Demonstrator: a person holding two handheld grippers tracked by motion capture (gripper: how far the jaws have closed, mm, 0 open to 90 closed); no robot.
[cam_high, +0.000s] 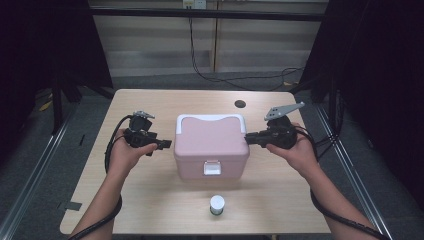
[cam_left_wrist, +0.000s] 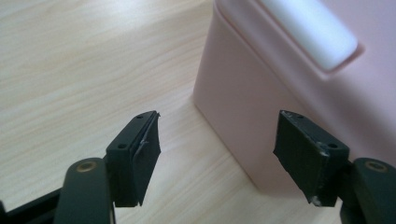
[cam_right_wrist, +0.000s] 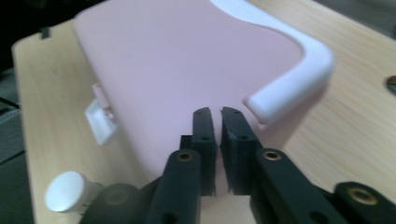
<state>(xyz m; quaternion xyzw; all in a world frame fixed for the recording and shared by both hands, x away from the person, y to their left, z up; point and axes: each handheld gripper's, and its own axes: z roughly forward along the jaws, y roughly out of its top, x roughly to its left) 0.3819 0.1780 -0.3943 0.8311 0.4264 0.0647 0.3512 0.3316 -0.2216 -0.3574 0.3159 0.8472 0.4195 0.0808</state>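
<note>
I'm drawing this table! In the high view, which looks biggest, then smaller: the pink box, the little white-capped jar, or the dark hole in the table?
1. Pink box, by far the biggest.
2. White-capped jar.
3. Dark hole. It looks close to the jar in size and lies farther from the camera, so those two are unsure.

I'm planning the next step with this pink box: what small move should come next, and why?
Probably bring the right gripper in toward the white handle at the box's edge. Its jaws are almost shut with nothing between them, just short of the handle's end. The left gripper is open beside the box's side, touching nothing, and the latch looks closed.
</note>
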